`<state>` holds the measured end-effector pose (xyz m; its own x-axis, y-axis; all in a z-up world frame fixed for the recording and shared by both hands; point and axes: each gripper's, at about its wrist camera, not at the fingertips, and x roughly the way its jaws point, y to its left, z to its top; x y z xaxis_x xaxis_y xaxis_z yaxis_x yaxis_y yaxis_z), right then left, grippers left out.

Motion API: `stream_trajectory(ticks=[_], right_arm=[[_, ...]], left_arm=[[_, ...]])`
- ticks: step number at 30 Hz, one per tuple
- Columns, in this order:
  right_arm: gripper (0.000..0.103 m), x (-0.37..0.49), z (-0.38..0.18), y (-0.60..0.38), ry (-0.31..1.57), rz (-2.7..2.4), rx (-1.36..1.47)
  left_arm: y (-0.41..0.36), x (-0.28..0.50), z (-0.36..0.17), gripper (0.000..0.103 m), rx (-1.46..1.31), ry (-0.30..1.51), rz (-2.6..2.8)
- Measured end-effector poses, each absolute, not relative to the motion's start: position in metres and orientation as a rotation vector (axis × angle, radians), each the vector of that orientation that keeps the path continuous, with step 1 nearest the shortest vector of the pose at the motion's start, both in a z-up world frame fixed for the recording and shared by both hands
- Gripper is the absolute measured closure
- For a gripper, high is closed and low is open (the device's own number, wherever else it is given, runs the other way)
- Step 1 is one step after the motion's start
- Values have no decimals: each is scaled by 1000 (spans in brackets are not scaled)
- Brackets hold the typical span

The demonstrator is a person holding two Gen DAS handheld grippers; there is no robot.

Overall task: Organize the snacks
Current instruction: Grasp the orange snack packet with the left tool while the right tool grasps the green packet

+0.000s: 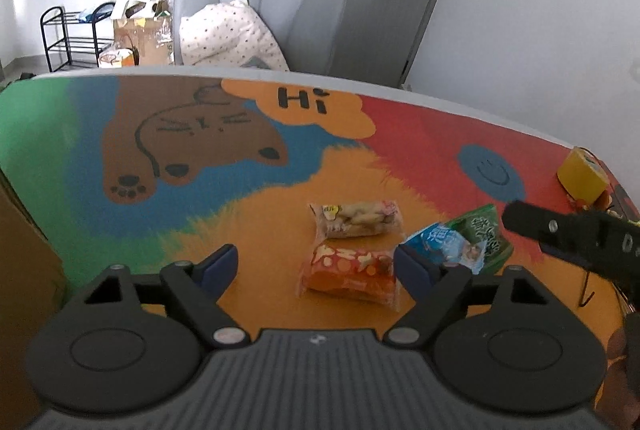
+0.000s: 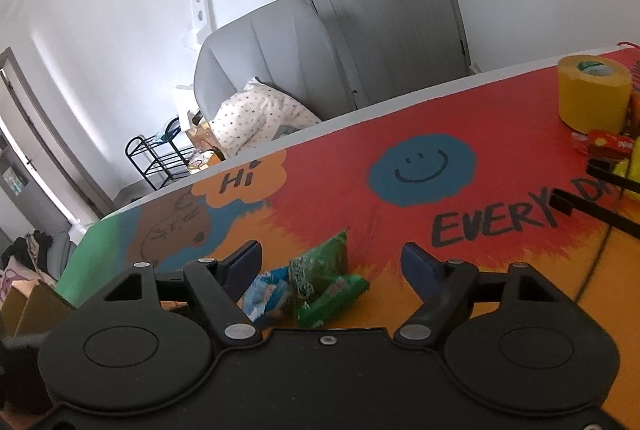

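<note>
Both grippers hung over the bright mat (image 1: 280, 170) with jaws spread and nothing pinched.

Taking the orange packet (image 1: 349, 275) as the landmark: in the left wrist view it lay on the mat's orange patch, inside the gap of the left gripper (image 1: 316, 262) but nearer the right-hand finger (image 1: 416, 270), clear of both pads. Just behind it lay the beige packet (image 1: 356, 220), the two nearly touching. To its right sat the blue packet (image 1: 448, 244), partly hidden by that same finger, with the green packet (image 1: 486, 234) overlapping it on the far side. Farther right, one finger of the right gripper (image 1: 560, 230) reached in above the mat.

From the right wrist, the right gripper (image 2: 332, 262) had the green packet (image 2: 324, 282) between its fingers, untouched, and the blue packet (image 2: 266, 294) against the left-hand finger (image 2: 244, 264); whether they touched was unclear. A yellow tape roll (image 2: 592, 92) stood well off, near the mat's far right edge.
</note>
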<state>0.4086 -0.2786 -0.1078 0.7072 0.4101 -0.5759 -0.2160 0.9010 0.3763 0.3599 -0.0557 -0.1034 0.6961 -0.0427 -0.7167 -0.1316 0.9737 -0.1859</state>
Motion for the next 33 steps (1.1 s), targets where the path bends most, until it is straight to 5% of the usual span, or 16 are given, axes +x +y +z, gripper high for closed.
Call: stream_trajectory(ticks=[4, 7, 9, 11, 33], right_arm=[[33, 413, -117, -272, 741, 356, 272], [45, 412, -122, -270, 764, 349, 267], [63, 409, -121, -272, 775, 347, 270], [68, 404, -121, -273, 782, 356, 271], [75, 335, -117, -291, 760, 343, 347]], left_arm=[[-58, 354, -106, 26, -229, 773, 48], [-59, 352, -105, 44, -251, 763, 20], [-59, 350, -104, 59, -271, 758, -2], [-62, 349, -103, 61, -259, 757, 4], [-56, 301, -88, 87, -299, 746, -1]])
